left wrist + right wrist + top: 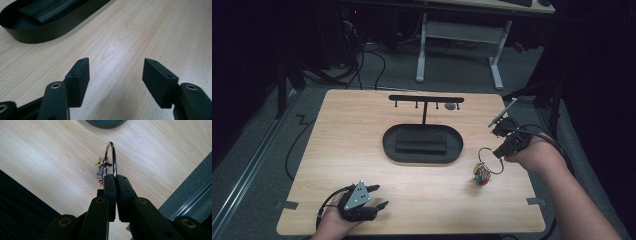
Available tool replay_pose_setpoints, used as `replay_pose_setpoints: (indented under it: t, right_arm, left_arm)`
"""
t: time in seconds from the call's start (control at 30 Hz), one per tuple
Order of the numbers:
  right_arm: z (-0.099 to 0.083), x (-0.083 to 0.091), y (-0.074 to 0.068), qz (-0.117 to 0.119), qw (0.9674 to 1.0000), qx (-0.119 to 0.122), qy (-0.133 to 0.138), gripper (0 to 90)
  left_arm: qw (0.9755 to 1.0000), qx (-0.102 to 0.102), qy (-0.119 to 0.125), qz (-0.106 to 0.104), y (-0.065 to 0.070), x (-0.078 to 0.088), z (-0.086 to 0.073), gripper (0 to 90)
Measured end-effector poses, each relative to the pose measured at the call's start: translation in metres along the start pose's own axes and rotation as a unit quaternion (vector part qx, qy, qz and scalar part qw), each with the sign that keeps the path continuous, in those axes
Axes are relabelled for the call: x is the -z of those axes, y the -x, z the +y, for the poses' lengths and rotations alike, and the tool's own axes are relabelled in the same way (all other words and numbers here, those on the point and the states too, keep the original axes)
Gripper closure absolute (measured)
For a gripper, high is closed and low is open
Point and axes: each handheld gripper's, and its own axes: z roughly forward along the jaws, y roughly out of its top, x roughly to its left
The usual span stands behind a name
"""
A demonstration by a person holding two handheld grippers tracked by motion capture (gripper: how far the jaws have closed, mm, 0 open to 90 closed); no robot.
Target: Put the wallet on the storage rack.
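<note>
Dim room, pale wooden table (362,150), no legible writing I can find, my right gripper (115,178) at centre frame pinching the metal key ring (113,157), colourful charm (481,175) dangling, my left gripper (116,72) lower left, jaws spread, empty.

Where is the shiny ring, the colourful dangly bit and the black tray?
Metal ring (114,157), right gripper view, on its curved right side.
Colourful charm (481,175), high view, on its middle.
Black tray (389,147), high view, on its left rim.
</note>
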Motion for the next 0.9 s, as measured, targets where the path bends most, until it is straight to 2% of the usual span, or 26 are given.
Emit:
replay_pose_setpoints:
  t: [0.1, 0.13, 0.3, 0.33, 0.37, 0.47, 0.9]
  right_arm:
    - [0.005, 0.008, 0.000, 0.001, 1.0000, 0.003, 0.003, 88.0]
    - [0.007, 0.010, 0.000, 0.000, 1.0000, 0.003, 0.003, 88.0]
    - [0.016, 0.019, -0.001, -0.008, 0.9999, 0.009, 0.009, 88.0]
    - [0.021, 0.023, -0.004, -0.008, 0.9999, -0.004, 0.009, 88.0]
    - [0.024, 0.025, -0.003, -0.009, 0.9998, 0.007, 0.014, 88.0]
    - [0.030, 0.029, -0.003, -0.011, 0.9997, 0.006, 0.019, 88.0]
    - [0.061, 0.031, 0.003, -0.014, 0.9995, 0.011, 0.025, 88.1]
  left_arm:
    - [0.9999, 0.010, 0.006, 0.001, -0.003, 0.002, -0.001, 37.5]
    - [0.9997, 0.019, 0.013, 0.009, -0.006, 0.004, -0.001, 36.7]
    - [0.9992, 0.030, 0.018, 0.021, -0.010, 0.006, -0.002, 31.9]
    - [0.9986, 0.038, 0.021, 0.029, -0.013, 0.007, -0.002, 30.8]
    - [0.9983, 0.042, 0.023, 0.033, -0.014, 0.008, -0.002, 30.1]
    - [0.9976, 0.048, 0.027, 0.041, -0.015, 0.008, -0.002, 28.3]
    - [0.9984, 0.034, 0.021, 0.040, -0.013, 0.007, -0.001, 27.7]
